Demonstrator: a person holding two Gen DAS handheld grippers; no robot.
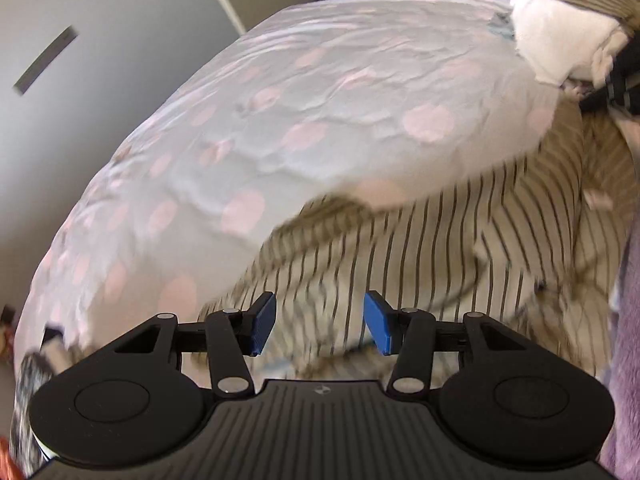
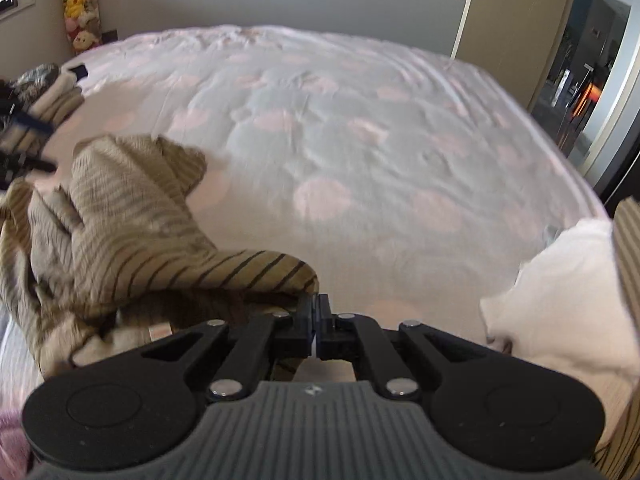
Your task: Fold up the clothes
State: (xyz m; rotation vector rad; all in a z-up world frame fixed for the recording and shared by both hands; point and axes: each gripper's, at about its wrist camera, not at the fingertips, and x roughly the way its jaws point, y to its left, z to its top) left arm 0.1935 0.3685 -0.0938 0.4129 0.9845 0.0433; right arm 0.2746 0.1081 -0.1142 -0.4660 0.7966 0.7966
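Right gripper (image 2: 316,320) fingers clamp striped garment (image 2: 140,248); left gripper (image 1: 320,324) spread, seemingly empty.

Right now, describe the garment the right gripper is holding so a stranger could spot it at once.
On the bed with the pink-spotted cover, look at the near left. The striped shirt lies crumpled there, one end pinched by the right gripper. Its beige cloth has thin dark stripes, unlike the plain white garment.
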